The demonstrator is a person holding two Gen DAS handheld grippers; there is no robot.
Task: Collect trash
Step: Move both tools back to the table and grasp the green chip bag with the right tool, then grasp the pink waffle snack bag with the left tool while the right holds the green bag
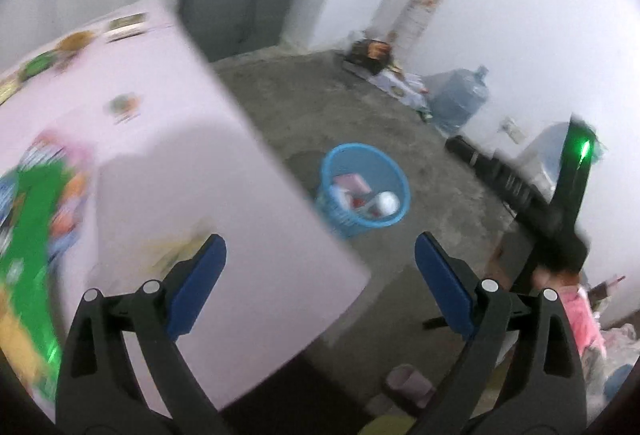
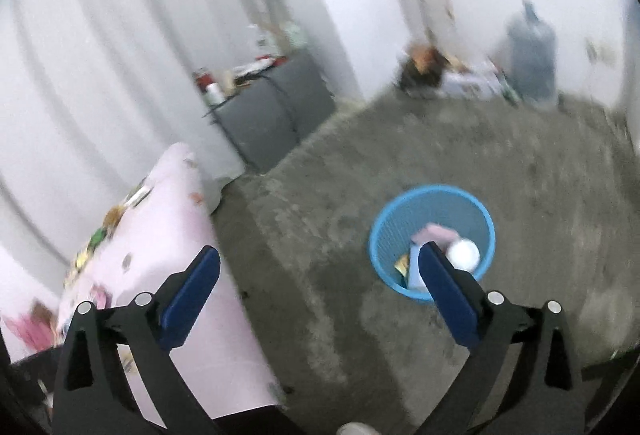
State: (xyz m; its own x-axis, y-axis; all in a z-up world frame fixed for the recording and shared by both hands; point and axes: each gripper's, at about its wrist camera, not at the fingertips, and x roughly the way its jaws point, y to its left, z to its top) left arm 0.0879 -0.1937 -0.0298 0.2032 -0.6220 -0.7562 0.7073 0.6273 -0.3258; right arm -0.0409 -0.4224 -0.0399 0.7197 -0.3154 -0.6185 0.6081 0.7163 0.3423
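A blue mesh trash basket (image 1: 392, 179) stands on the concrete floor beside a table with a pink cloth (image 1: 160, 139). It holds a white cup (image 1: 387, 203), a pink item and other scraps. Green and colourful wrappers (image 1: 28, 235) lie blurred on the table's near left part. My left gripper (image 1: 320, 255) is open and empty above the table's corner. In the right wrist view the basket (image 2: 404, 215) sits right of centre. My right gripper (image 2: 320, 267) is open and empty above the floor, its right finger overlapping the basket.
More small wrappers (image 1: 124, 25) lie at the table's far end. A grey cabinet (image 1: 236, 15) with clutter stands at the back wall. A water jug (image 1: 460, 95) and bags lie along the right wall. A black tripod-like stand (image 1: 560, 203) is at right.
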